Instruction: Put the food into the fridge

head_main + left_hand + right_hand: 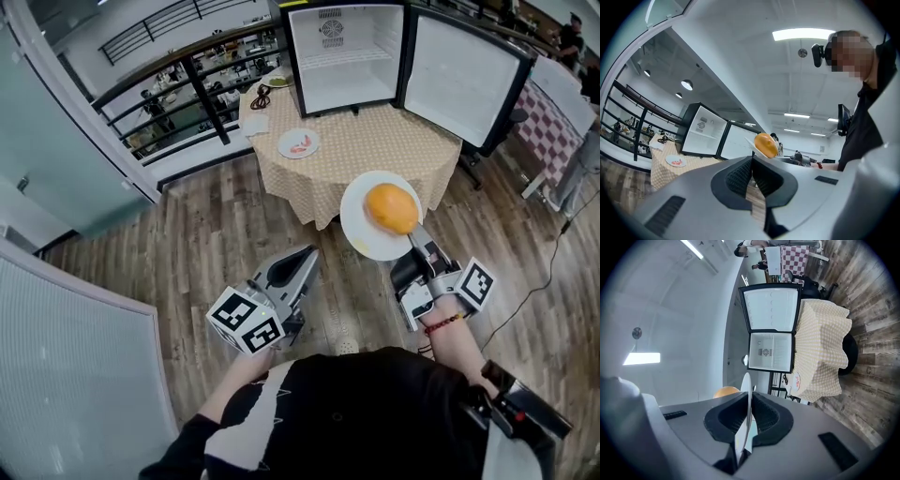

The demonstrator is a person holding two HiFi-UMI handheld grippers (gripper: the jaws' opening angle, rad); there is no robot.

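Floorboards (187, 234), checked tablecloth (375, 141) under open fridge (342, 56), right tongs (416, 241) clamping plate (361, 230), left tongs (311, 252) closed, empty

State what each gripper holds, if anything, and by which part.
The right gripper clamps the white plate, which bears a round orange food, by its near rim. The left gripper is shut and holds nothing.

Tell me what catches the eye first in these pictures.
The round orange food on a white plate, which the right gripper clamps by the rim above the wooden floor. Beyond it, a small fridge stands wide open and empty on the checked-cloth table. The left gripper is shut on nothing.
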